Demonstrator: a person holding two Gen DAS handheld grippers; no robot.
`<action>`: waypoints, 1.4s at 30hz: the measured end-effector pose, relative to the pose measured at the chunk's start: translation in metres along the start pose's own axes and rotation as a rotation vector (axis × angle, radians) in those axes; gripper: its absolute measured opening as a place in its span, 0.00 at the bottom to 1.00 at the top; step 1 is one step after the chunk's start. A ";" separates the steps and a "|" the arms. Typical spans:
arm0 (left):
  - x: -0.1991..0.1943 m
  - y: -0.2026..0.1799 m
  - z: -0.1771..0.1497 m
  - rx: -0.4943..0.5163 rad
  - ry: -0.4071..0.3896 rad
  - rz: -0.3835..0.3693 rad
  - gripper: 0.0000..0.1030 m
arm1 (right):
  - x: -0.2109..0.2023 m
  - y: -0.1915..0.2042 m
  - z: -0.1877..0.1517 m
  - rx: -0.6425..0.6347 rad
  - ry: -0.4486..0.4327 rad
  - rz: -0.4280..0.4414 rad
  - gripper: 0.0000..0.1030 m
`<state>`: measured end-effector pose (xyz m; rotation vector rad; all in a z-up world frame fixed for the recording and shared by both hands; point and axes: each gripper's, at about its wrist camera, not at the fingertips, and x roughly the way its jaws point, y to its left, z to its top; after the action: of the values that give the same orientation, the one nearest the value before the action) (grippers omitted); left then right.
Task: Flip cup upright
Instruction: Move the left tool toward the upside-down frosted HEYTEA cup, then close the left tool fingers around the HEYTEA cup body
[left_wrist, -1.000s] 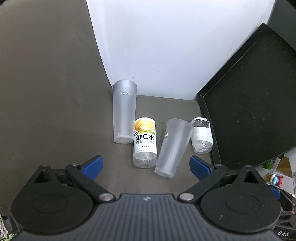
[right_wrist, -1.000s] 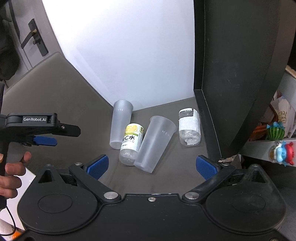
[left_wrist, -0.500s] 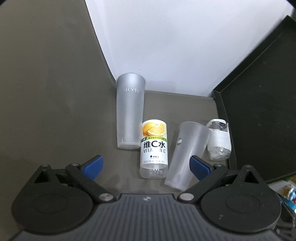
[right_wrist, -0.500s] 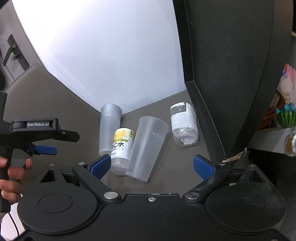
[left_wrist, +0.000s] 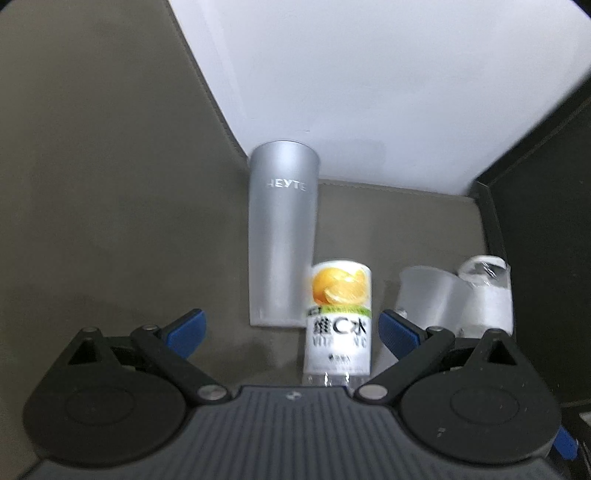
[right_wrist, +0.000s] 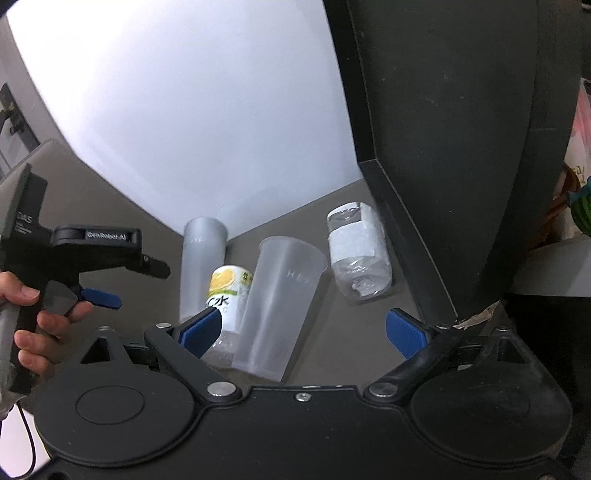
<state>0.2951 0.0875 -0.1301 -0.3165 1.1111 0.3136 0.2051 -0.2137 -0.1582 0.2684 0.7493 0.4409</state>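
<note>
Two cups (left_wrist: 282, 243) on grey mat (left_wrist: 110, 184).

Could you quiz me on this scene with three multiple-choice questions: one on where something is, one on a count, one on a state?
1. The yellow-labelled vitamin drink bottle lies:
A. between the two frosted plastic cups
B. beyond the clear white-labelled bottle
C. on the black panel

2. How many frosted cups are on the grey table?
A. one
B. two
C. four

3. The right gripper has its jaws:
A. shut on a cup
B. shut on nothing
C. open, holding nothing

Answers:
1 A, the left frosted cup and right frosted cup flank it.
2 B, only those two show.
3 C, blue pads stand wide apart.
</note>
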 end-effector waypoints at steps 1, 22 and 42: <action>0.005 0.001 0.003 -0.001 0.006 0.004 0.97 | 0.002 -0.002 0.000 0.007 -0.003 -0.003 0.93; 0.074 -0.015 0.046 -0.013 0.003 0.082 0.90 | 0.023 -0.017 -0.008 0.082 0.051 -0.014 0.93; 0.118 -0.029 0.053 0.035 0.013 0.156 0.63 | 0.024 -0.023 -0.009 0.103 0.086 -0.018 0.94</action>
<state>0.3989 0.0928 -0.2131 -0.2010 1.1551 0.4299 0.2209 -0.2216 -0.1874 0.3408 0.8599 0.3991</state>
